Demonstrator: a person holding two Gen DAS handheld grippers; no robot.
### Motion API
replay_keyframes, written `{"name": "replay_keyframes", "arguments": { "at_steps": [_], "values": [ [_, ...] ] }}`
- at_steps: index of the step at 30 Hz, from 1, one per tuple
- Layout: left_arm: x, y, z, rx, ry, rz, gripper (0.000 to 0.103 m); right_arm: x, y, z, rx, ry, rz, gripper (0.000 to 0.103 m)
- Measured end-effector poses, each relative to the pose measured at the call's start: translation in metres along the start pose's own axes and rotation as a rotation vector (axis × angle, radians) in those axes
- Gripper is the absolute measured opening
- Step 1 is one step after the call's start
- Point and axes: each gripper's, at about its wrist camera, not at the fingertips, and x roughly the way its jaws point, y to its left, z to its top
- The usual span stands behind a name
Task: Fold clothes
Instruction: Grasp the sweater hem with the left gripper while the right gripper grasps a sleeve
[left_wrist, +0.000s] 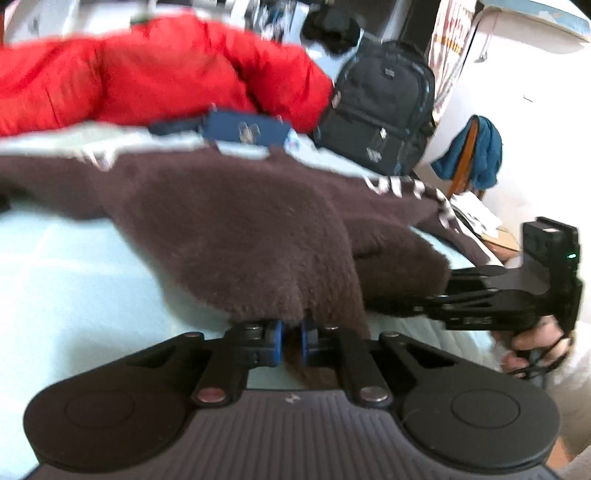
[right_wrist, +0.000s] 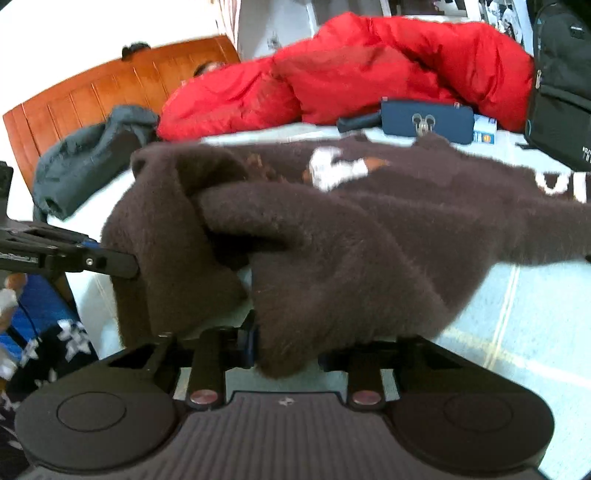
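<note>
Jaws of both grippers clamped on brown sweater (left_wrist: 236, 229), red jacket (left_wrist: 155, 74), backpack (left_wrist: 380, 107) behind

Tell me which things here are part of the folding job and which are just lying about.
In the job:
brown fuzzy sweater
left claw, shut on it
right claw, shut on it

Lying about:
red puffer jacket
black backpack
navy pouch
grey garment

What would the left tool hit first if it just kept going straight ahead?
The brown sweater it already pinches. Beyond that fabric, probably the blue case, then the red jacket, though depth is hard to judge.
</note>
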Motion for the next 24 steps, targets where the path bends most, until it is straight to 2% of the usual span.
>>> {"name": "replay_keyframes", "arguments": {
  "at_steps": [3, 8, 10, 13, 15, 17, 19, 20, 24],
  "values": [
    [-0.018, 0.002, 0.015, 0.055, -0.064, 0.064, 0.006, -0.018, 0.002, 0.013, -0.009, -0.048, 0.012, 0.026],
    [-0.045, 0.003, 0.035, 0.113, -0.130, 0.118, 0.006, -0.062, 0.007, 0.036, -0.036, -0.131, 0.037, 0.015],
    [-0.049, 0.002, 0.036, 0.143, -0.129, 0.134, 0.006, -0.075, 0.007, 0.041, -0.033, -0.151, 0.037, 0.015],
    [-0.050, 0.004, 0.033, 0.158, -0.085, 0.158, 0.014, -0.086, 0.003, 0.040, -0.025, -0.137, -0.001, 0.014],
    [-0.052, 0.008, 0.031, 0.150, -0.060, 0.164, 0.019, -0.092, -0.003, 0.038, -0.008, -0.127, -0.032, 0.016],
    [-0.058, 0.013, 0.030, 0.149, -0.055, 0.177, 0.037, -0.097, -0.013, 0.032, 0.025, -0.116, -0.068, 0.019],
    [-0.064, 0.017, 0.030, 0.148, -0.055, 0.194, 0.047, -0.102, -0.023, 0.027, 0.059, -0.106, -0.105, 0.024],
    [-0.067, 0.018, 0.032, 0.149, -0.059, 0.206, 0.048, -0.101, -0.030, 0.025, 0.088, -0.099, -0.112, 0.029],
    [-0.066, 0.025, 0.042, 0.163, -0.044, 0.229, 0.052, -0.089, -0.058, 0.022, 0.204, -0.070, -0.113, 0.037]
  ]
}}
